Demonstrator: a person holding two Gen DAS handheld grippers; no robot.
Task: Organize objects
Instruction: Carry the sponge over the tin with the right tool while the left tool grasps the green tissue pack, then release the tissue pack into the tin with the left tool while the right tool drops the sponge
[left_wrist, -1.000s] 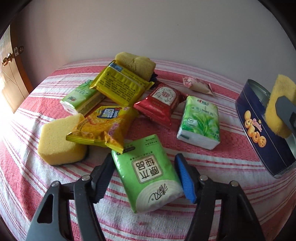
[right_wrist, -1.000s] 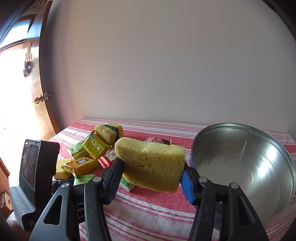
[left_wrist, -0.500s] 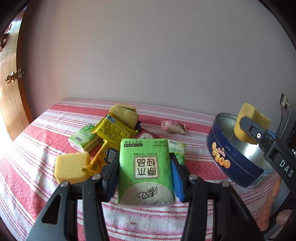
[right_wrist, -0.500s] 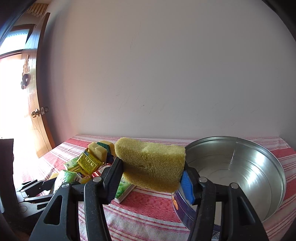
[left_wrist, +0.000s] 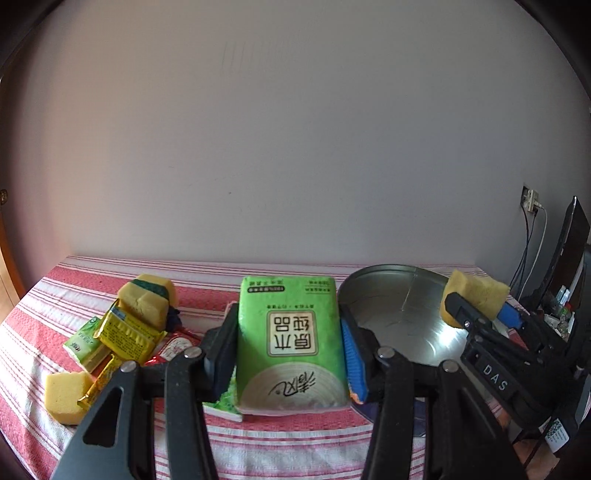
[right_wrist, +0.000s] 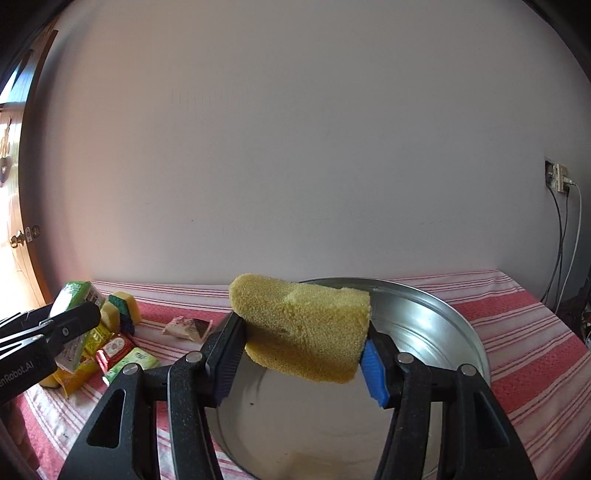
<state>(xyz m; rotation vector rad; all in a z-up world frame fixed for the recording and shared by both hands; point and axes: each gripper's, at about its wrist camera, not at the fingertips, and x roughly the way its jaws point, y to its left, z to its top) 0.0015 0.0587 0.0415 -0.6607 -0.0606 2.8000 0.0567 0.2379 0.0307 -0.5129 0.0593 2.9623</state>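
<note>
My left gripper is shut on a green tissue pack, which hangs clear of the striped table just left of the round metal tin. My right gripper is shut on a yellow sponge and holds it over the tin's open inside. In the left wrist view the right gripper with its sponge shows above the tin's right side. In the right wrist view the left gripper shows at the left edge with the green pack.
A heap lies on the left of the red-striped cloth: a yellow snack packet, sponges, a green tissue pack, a red packet and a loose sponge. A small pale sachet lies apart. Cables hang at the right wall.
The left gripper closed on the green tissue pack, lifted it off the cloth and carried it right toward the tin. The right gripper carried its sponge over the tin.
</note>
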